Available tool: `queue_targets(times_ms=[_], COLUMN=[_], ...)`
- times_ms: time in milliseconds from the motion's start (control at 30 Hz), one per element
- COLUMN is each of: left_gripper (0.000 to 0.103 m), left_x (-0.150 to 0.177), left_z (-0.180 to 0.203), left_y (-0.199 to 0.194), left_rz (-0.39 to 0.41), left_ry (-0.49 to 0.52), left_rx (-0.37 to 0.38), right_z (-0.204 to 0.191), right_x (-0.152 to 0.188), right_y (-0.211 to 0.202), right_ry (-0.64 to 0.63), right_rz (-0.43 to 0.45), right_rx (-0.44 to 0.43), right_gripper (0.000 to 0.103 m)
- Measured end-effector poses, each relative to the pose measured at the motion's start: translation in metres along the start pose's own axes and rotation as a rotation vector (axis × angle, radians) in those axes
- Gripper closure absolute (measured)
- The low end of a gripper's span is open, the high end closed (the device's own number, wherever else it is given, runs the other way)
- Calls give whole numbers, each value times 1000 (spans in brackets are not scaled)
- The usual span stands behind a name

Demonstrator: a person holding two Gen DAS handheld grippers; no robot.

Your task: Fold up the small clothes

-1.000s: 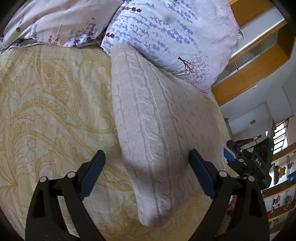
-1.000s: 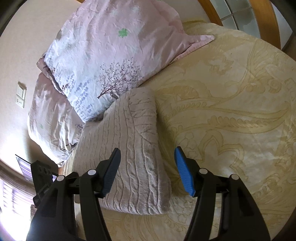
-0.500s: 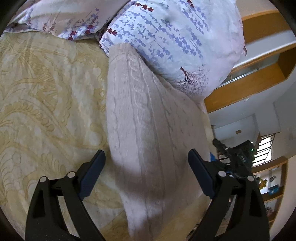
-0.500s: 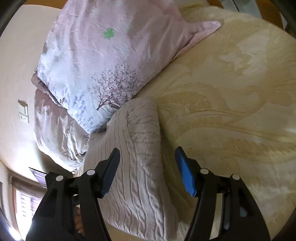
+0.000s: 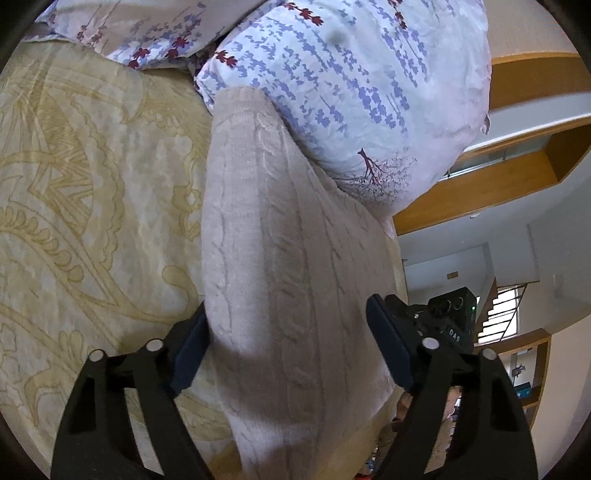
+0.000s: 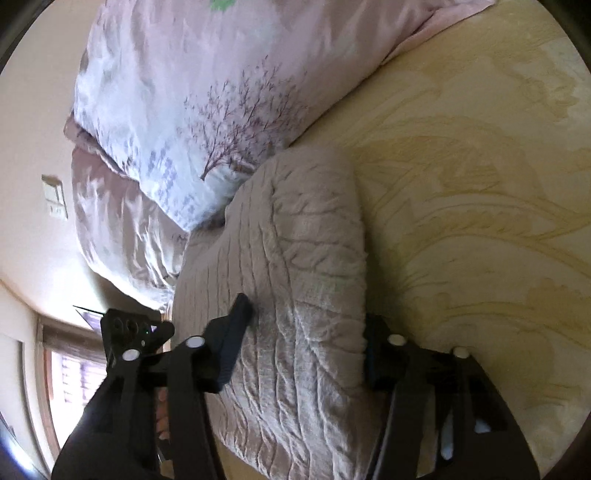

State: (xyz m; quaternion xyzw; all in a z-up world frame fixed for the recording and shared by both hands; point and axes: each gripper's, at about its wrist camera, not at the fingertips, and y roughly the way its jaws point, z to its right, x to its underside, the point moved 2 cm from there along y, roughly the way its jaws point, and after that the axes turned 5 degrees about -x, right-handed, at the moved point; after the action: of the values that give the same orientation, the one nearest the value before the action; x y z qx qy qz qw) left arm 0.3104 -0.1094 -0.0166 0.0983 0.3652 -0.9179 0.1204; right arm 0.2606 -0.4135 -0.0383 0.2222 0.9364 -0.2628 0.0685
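A folded pale beige cable-knit sweater point(image 5: 280, 258) lies on the yellow patterned bedspread point(image 5: 85, 192), its far end against a floral pillow point(image 5: 354, 81). My left gripper point(image 5: 291, 350) is open and straddles the sweater's near end, one finger on each side. In the right wrist view the same sweater point(image 6: 303, 280) lies between the open fingers of my right gripper point(image 6: 303, 350) from the opposite end. The right gripper also shows beyond the sweater in the left wrist view point(image 5: 439, 317).
Two floral pillows point(image 6: 192, 96) lie at the head of the bed. A second pillow point(image 5: 122, 26) is at the back left. Wooden window frame point(image 5: 517, 162) and stairs point(image 5: 498, 314) stand past the bed's edge. A wall switch point(image 6: 55, 199) is on the wall.
Both grippers have moved forward along the sweater, so its ends now sit deeper between the open fingers. The sweater itself has hardly shifted.
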Motion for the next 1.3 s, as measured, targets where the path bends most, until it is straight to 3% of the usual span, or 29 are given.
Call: queue_targets(times_ms=[133,233,333,600,867,1000,1067,1200,1300], left_gripper=[43,57,64,65,65,64,63,58,51], left_x=[1,4,8,21,24,18,17,21,24], left_z=[-5,-9,-8,-13,-57,-93,-116,-149,-148], left_y=[0,-6,-19,-78,-159,-174,-169,-162,-166], left_rz=[0,11,27,68,176,196,178,158,161], left_ry=[-16,-21,2,58,53,14,-25,-121,-107], left_rx=[14,46,83,131,76,11,-33,26,1], right_z=[6,2,-13,-59,-128,-128,-114,-98,-100], right_x=[3,9,16,43,62,74,77,71,65], right_y=[2,-3,-11,0,62,97,120,117,105], right_ry=[35,32,-3,-77,-279,-323,-287,-180,-183], right_rz=[-4,21,47,29,7,-4,-27,-44,-21], right_rx=[-75,-104,-147,-197,-178,-102,-3,-47,-37], right_gripper=[71,74,76,77,78,78,77,73,70])
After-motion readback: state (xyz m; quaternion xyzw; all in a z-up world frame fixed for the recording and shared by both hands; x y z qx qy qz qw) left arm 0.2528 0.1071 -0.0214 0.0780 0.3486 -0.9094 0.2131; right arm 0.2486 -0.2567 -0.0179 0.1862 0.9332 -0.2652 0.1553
